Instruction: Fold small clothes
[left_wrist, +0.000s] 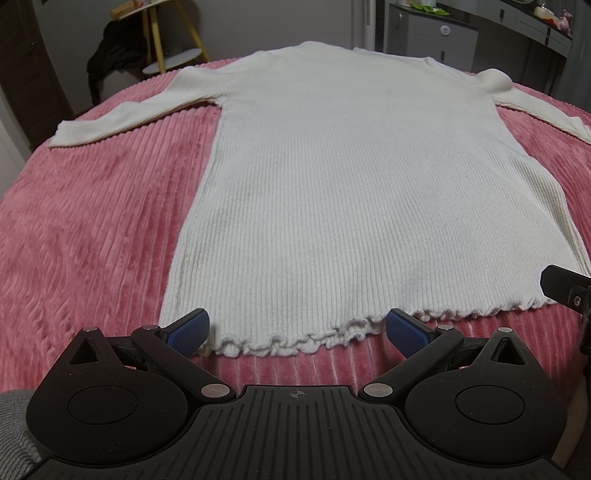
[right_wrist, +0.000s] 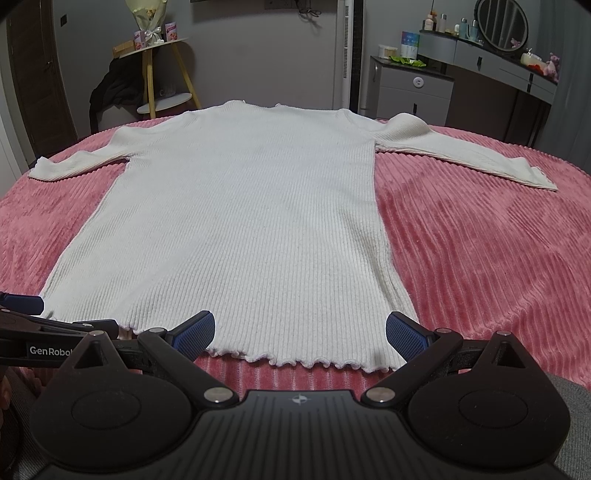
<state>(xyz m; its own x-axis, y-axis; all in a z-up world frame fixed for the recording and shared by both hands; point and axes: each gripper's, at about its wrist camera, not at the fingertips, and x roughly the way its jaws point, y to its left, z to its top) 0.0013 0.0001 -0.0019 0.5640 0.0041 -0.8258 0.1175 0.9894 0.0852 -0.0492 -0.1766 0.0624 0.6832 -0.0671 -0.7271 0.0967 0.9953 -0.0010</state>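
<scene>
A cream ribbed long-sleeved sweater (left_wrist: 332, 177) lies flat on a pink corduroy bedspread (left_wrist: 92, 229), sleeves spread out to both sides, frilled hem nearest me. It also shows in the right wrist view (right_wrist: 240, 221). My left gripper (left_wrist: 297, 328) is open and empty, its blue pads just above the hem's left half. My right gripper (right_wrist: 299, 328) is open and empty over the hem's right half. The left gripper's side (right_wrist: 33, 325) shows at the right wrist view's left edge; the right gripper's tip (left_wrist: 565, 291) shows at the left wrist view's right edge.
Beyond the bed stand a yellow-legged side table (right_wrist: 162, 74) with dark clothing (right_wrist: 114, 92) draped beside it, a grey drawer cabinet (right_wrist: 413, 88) and a dressing table with a round mirror (right_wrist: 502, 26). Pink bedspread (right_wrist: 480, 258) lies bare on both sides of the sweater.
</scene>
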